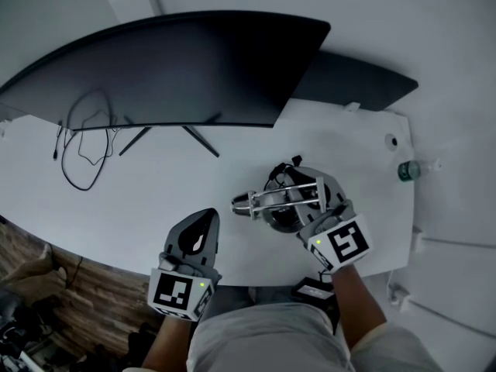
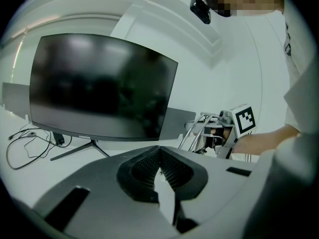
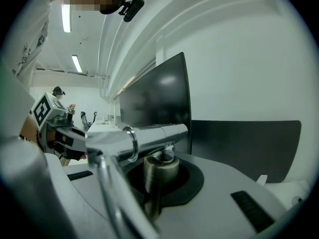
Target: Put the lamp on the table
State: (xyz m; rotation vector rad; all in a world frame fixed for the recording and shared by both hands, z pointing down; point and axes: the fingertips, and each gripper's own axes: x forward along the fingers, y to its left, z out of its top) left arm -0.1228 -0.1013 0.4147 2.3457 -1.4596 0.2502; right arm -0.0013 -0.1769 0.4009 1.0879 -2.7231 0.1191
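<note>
Lamp (image 1: 267, 200), chrome, with a round base and thin metal arms, sits at the front right part of the white worktop (image 1: 155, 200); can't tell if its base touches the surface or is held just above. Right gripper (image 1: 308, 217) is clenched on it: the right gripper view shows the jaws clamped on a short upright metal post of the lamp, with a thicker chrome tube crossing just above. Left gripper (image 1: 203, 223) hangs over the front edge of the worktop, left of the lamp and apart from it. Its jaws are closed tip to tip with nothing between them.

Behind both, a wide curved monitor (image 1: 178, 68), screen dark, stands on thin splayed legs. A black cable (image 1: 85, 146) lies looped on the worktop under the monitor's left end. A dark flat panel (image 1: 364, 80) stands behind the monitor to the right. A small clear bottle (image 1: 408, 169) with a green part is at the worktop's right edge; its contents can't be made out.
</note>
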